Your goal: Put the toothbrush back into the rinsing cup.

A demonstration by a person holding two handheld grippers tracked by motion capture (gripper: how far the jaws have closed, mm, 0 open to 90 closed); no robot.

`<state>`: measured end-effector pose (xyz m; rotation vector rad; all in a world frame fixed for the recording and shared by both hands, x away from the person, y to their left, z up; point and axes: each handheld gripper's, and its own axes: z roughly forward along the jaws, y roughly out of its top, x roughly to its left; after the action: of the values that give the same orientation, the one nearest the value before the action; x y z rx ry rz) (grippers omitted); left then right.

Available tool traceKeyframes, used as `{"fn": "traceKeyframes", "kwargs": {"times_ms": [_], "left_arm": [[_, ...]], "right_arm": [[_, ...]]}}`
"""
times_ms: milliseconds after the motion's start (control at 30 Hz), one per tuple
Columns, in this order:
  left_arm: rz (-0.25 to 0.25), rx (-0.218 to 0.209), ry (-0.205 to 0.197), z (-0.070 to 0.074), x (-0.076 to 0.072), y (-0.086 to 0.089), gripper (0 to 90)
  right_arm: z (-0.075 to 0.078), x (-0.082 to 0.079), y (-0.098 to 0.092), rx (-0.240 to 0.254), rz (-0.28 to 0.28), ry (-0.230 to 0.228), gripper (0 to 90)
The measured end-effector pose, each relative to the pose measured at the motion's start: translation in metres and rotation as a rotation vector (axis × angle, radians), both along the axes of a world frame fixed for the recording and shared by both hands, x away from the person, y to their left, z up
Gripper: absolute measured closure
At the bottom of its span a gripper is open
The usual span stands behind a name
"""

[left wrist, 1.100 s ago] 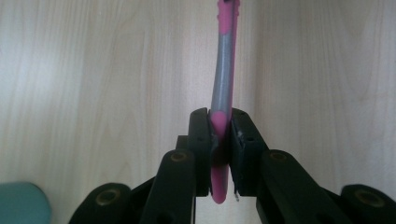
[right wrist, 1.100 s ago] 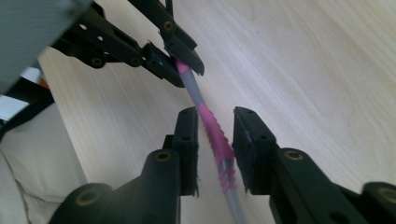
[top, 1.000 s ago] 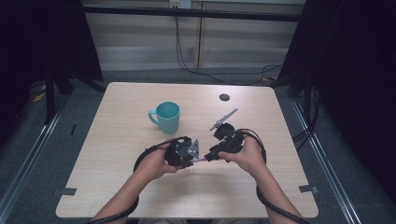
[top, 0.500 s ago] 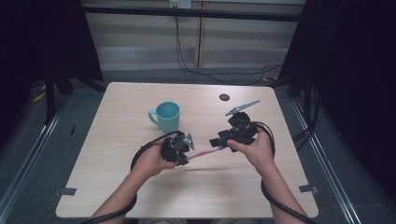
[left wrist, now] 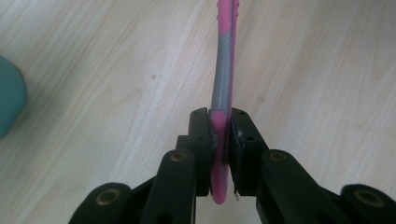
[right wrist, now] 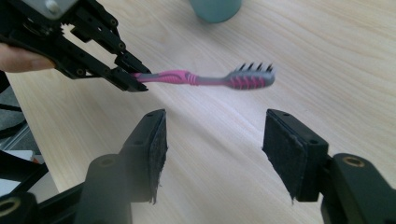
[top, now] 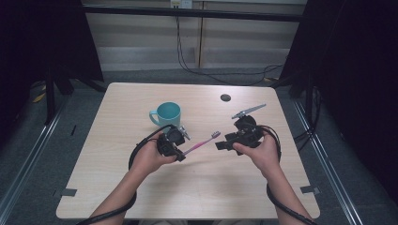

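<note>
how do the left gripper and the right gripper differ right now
The left gripper is shut on the pink and grey toothbrush, clamping its handle end; the right gripper is open with nothing between its pads, its jaws having just been opening. In the high view, the left gripper sits close beside the teal mug, while the right gripper is farther off, past the brush head. Both are black, hand-held and raised over the wooden table.

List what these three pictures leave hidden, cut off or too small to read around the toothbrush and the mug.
- Pink and grey plastic toothbrush: left gripper view, head cut off by the top edge; the left claw covers part of the handle.
- Teal ceramic mug: right gripper view, cut off by the top edge.
- Small dark round thing on the table: high view, too small to identify.
</note>
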<state>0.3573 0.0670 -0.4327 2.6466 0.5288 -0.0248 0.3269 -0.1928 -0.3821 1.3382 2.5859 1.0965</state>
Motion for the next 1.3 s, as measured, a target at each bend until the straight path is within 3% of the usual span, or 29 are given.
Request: {"fn": "traceKeyframes", "kwargs": {"times_ms": [167,300,667,900,1067,1300], "left_arm": [[0.021,-0.027,0.014,0.002,0.0,0.0,80.7],[0.029,-0.033,0.02,0.002,0.0,0.0,80.7],[0.058,-0.115,0.055,0.003,0.0,-0.004,80.7],[0.073,-0.175,0.06,0.004,-0.002,-0.006,80.7],[0.078,-0.192,0.077,0.003,-0.003,-0.008,80.7],[0.076,-0.198,0.08,0.002,-0.004,-0.011,80.7]], "right_arm": [[-0.011,-0.002,0.001,0.014,-0.007,0.006,40.7],[-0.019,-0.003,0.001,0.058,-0.036,0.015,42.1],[-0.038,-0.005,0.011,0.14,-0.064,0.039,46.1],[-0.042,-0.005,0.019,0.187,-0.075,0.048,48.9],[-0.043,-0.005,0.02,0.219,-0.084,0.049,50.3],[-0.045,-0.005,0.024,0.227,-0.081,0.053,52.4]]}}
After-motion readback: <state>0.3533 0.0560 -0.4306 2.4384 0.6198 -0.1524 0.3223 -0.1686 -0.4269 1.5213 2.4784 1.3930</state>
